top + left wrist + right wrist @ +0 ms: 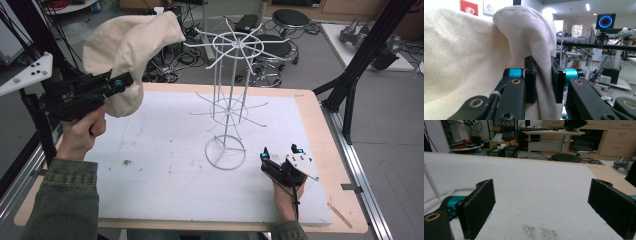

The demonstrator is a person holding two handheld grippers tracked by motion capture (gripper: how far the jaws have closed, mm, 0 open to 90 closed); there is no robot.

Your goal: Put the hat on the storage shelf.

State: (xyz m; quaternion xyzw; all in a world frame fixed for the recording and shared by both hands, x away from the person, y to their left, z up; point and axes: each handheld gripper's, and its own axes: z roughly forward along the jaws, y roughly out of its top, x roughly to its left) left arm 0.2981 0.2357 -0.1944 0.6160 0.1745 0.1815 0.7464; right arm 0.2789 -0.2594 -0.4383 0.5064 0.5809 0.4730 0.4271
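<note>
while my left claw (541, 82) was clenched on a fold of the cream cloth hat (131, 55), i held it high above the table's (165, 170) far left corner, so its soft crown hung free, left of the white wire rack (231, 95). my right claw (281, 159) sat released, jaws wide, low on the white mat beside the rack's ring base, probably ready to steady it.

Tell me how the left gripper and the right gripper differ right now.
The left gripper is shut, its fingers pinching a fold of the cream cloth bag; the right gripper is open with nothing between its fingers. The left gripper is raised above the table's left edge, while the right gripper sits low over the white table mat near the wire rack. Both are black and hand-held.
</note>
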